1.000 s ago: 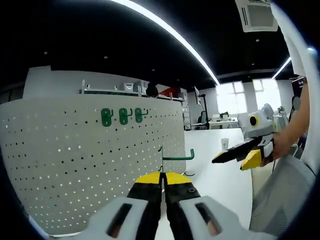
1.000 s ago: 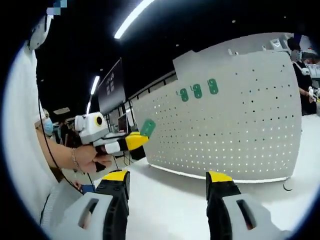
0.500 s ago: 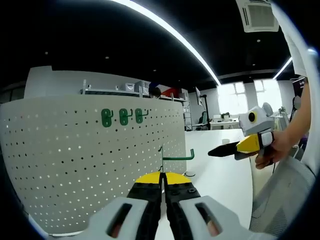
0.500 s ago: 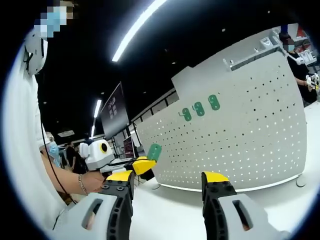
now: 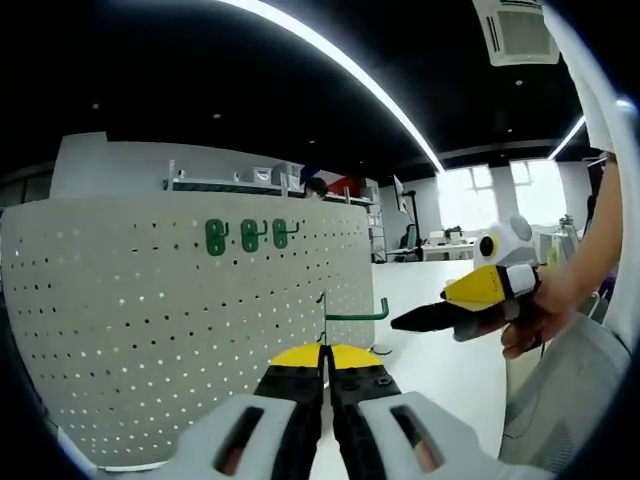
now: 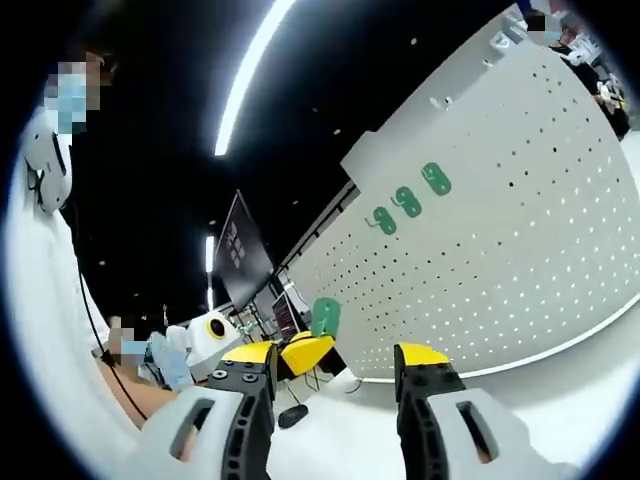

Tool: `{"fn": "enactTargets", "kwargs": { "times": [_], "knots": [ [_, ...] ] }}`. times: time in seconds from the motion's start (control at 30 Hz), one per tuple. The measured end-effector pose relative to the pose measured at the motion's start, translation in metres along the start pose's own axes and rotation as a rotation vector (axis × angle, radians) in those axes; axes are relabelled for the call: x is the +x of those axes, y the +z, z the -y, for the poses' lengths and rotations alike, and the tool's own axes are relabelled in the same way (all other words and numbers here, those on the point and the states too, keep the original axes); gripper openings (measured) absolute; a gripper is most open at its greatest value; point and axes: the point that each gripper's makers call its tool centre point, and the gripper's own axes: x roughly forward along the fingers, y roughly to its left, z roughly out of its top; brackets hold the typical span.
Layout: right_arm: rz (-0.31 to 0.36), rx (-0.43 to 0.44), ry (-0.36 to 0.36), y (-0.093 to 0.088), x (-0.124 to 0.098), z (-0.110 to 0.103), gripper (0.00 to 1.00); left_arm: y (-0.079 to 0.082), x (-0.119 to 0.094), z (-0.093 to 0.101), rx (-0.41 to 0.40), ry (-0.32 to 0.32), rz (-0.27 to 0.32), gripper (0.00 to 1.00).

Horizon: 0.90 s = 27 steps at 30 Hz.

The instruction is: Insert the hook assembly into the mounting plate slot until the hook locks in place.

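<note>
While our left gripper (image 5: 324,362) keeps its jaws clamped on the hook (image 5: 352,314) at lower centre, nothing there has shifted. Our right gripper (image 6: 333,365), jaws apart and empty, has tilted upward. The pegboard (image 5: 150,320) slot remains unfilled.

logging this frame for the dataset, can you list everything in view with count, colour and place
pegboard: one, white, perforated, standing upright on the table, ahead of both grippers
mounted hooks: three, green, in a row near the pegboard's top
hook assembly: one, green, thin wire with an upturned tip, held above the left gripper's yellow tips
table: one, white, under the pegboard
ceiling light strip: one, white, overhead
left gripper: one, black with yellow tips, jaws closed on the hook assembly
right gripper: one, black with yellow tips, jaws apart, holding nothing
hand: one, gripping the right gripper's handle, right side of the left gripper view
</note>
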Motion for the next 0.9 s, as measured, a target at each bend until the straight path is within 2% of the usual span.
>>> {"fn": "enactTargets", "kwargs": {
  "times": [0.7, 0.9],
  "knots": [
    [0.016, 0.029, 0.025, 0.003, 0.035, -0.006, 0.38, 0.0, -0.002, 0.001, -0.003, 0.016, 0.0, 0.01],
    [0.01, 0.032, 0.024, 0.003, 0.043, -0.006, 0.33, 0.0, -0.002, 0.0, -0.003, 0.024, -0.001, 0.01]
  ]
}}
